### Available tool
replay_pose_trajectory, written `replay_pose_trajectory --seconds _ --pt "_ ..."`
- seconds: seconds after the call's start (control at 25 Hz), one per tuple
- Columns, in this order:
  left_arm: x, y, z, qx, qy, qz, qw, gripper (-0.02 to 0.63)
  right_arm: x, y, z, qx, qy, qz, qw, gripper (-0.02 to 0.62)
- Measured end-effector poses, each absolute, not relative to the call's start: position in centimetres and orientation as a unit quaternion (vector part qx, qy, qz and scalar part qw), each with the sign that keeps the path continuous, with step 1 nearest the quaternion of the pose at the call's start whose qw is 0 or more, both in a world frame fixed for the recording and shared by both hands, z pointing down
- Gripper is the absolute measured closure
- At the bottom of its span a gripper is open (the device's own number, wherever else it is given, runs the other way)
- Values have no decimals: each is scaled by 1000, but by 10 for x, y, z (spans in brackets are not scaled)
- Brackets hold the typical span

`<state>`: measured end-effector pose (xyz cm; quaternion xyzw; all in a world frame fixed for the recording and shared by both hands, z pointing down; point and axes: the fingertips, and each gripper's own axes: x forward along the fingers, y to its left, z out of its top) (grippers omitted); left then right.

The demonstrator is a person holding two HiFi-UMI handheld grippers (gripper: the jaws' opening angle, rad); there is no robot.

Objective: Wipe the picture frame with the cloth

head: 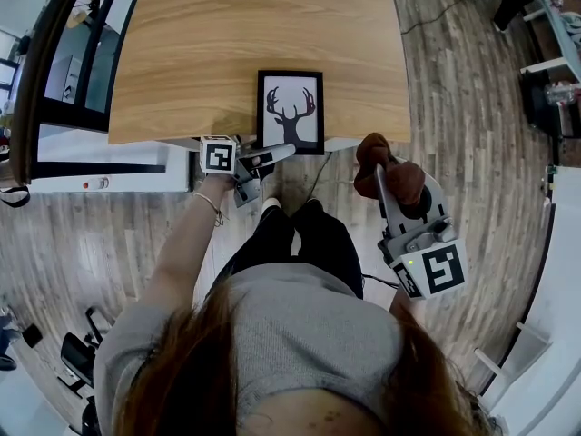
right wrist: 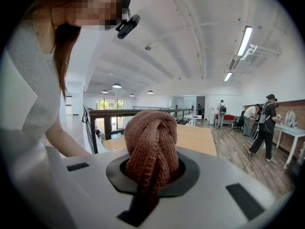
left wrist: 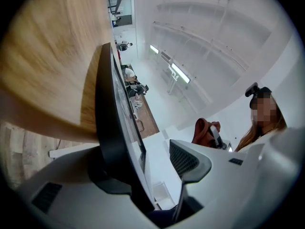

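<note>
The left gripper view shows the left gripper [left wrist: 155, 163] with its jaws standing wide and the black edge of the picture frame [left wrist: 107, 118] running between them. The frame leans against the left-hand pad, while the ribbed pad on the other side stands clear of the glass, so we judge this as no real grip: the frame is straddled, not pinched. In the head view the frame lies flat at the near edge of the wooden table [head: 182, 53], its deer-antler print facing up. Its lower edge juts a little past the table's edge, and the left jaws meet it at the lower left corner. That overhang is probably why the gripper comes in there, since it gives the jaws an edge to close around and steady or lift.

The right gripper [right wrist: 151, 178] is clamped on the cloth [right wrist: 152, 142], a rust-brown terry cloth bunched into a rounded wad that stands out past the jaw tips. Held that way, the soft bulge would meet the glass before the hard jaws do. It hangs to the right of the frame, off the table and apart from it, so we judge that wiping is not under way at this moment.

We see no container in any view.
</note>
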<state>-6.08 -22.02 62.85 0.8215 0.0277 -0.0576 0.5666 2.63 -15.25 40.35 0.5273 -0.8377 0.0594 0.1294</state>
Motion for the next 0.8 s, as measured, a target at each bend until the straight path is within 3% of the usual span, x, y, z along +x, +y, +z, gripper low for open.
replay_pose_trajectory --seconds 0.8 --pt "-113 -192 664 796 36 -104 595 374 18 -168 411 530 -836 94 110 549"
